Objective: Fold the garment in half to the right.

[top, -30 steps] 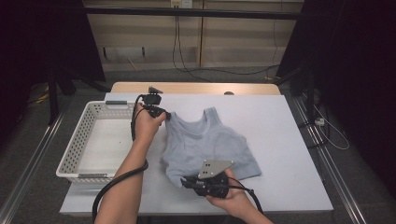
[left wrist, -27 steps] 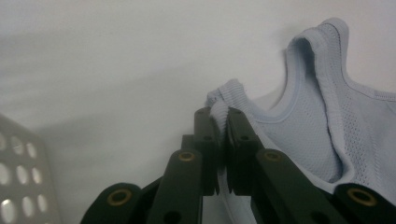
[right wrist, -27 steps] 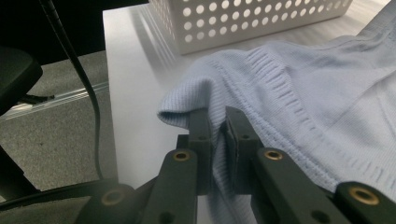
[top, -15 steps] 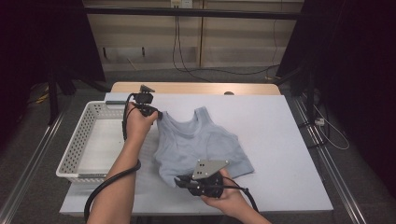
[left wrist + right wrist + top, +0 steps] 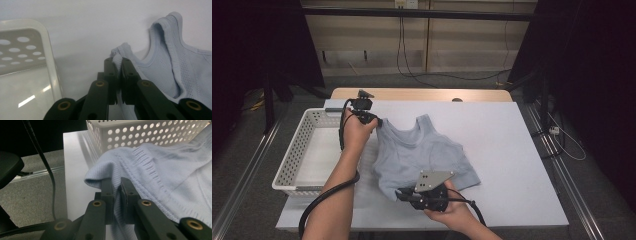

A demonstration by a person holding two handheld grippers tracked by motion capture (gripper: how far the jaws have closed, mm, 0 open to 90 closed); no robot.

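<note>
The left claw [image 5: 117, 62] was clamped on a shoulder strap of the pale blue tank top [image 5: 422, 152], the rest of the garment spreading toward four o'clock from it in the high view. The right claw [image 5: 116, 183] pinched the ribbed hem at the garment's near corner, cloth running off toward one o'clock. The tank top lay on the white tabletop [image 5: 512, 150], with the white perforated basket [image 5: 292, 160] just beside it at nine o'clock.
</note>
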